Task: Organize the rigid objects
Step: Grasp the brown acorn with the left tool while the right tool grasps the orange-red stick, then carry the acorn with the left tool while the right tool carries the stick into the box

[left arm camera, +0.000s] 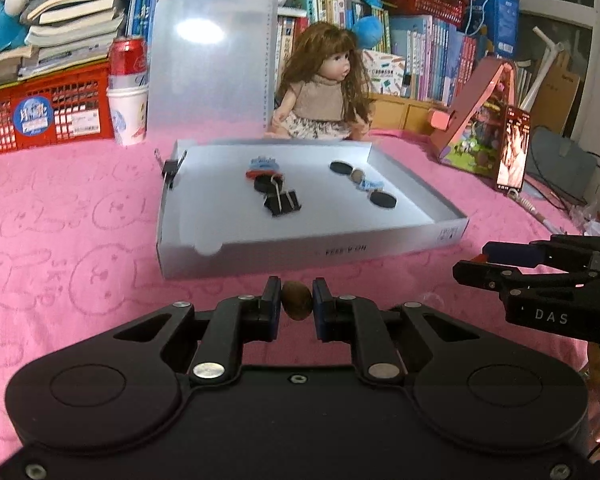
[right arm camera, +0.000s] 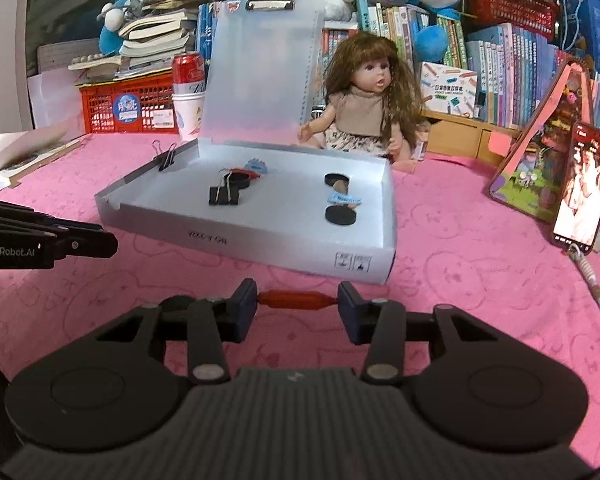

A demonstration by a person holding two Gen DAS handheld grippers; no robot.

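Brown, rounded nut pinched in left tongs — right tongs clamp a slim red clip endwise.

A pink cloth printed with faint bear faces lies under a white box; a brown nut; a red clip; black discs.

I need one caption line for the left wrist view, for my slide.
Left gripper shut on a brown nut above the pink cloth, facing the open white box.
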